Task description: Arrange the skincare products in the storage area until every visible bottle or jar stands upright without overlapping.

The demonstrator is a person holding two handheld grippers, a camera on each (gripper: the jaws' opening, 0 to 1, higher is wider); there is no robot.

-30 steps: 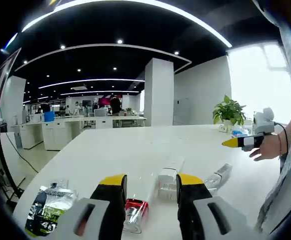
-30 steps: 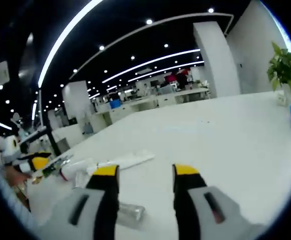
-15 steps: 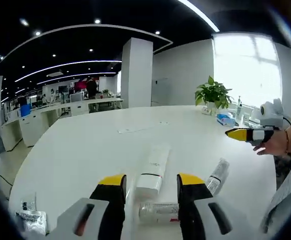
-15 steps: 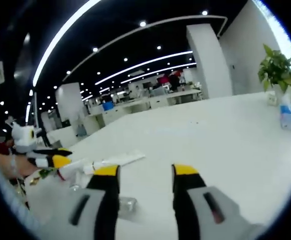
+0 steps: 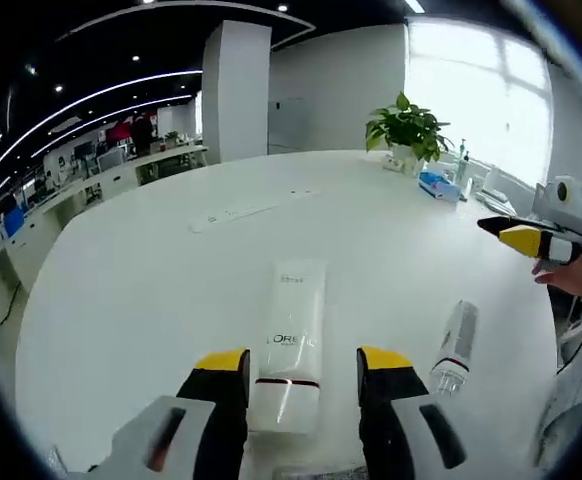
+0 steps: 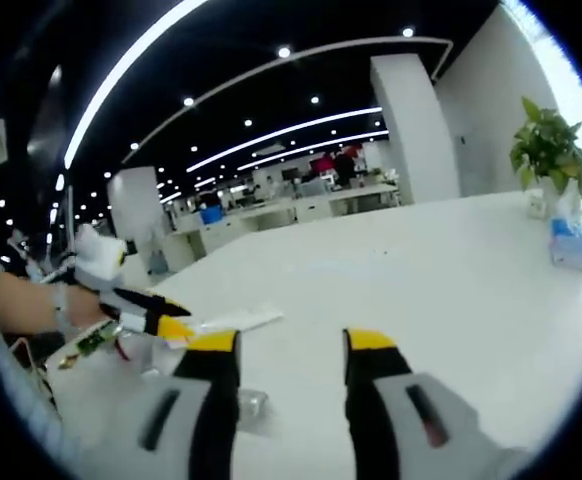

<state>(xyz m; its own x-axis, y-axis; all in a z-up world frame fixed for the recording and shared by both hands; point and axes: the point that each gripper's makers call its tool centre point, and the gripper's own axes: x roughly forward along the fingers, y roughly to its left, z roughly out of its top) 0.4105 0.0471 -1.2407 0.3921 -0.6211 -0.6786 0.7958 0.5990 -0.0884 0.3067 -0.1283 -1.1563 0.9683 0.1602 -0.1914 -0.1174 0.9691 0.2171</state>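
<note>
White L'Oreal tube (image 5: 293, 352) is lying flat on the desk (image 5: 151, 280), and that's the thing everything's hinging on rn. In the left gripper view it's sitting right btwn the yellow tips of the left tongs (image 5: 303, 362), which are hanging wide open w/ nothing in them. Tube's long axis is running straight away from the tongs, cap end nearest, flat crimped end pointing off toward the potted plant (image 5: 405, 125) side of the desk. So the jaws are already straddling its width, not its length, which imo is the orientation you want for pinching it and tipping it up.

Just beside the tube, on the side toward the person's other hand, a slim clear bottle (image 5: 453, 348) is also lying down, roughly parallel and not touching.

Right tongs (image 5: 516, 235) are coming in past that bottle, well apart from the tube. In the right gripper view the right tongs (image 6: 283, 345) are gaping open too, empty, pointing over bare desk, and the left tongs (image 6: 166, 322) are showing beside the tube (image 6: 233, 320).

Left is clearly the nearer one. Nothing's standing upright yet afaict.
</note>
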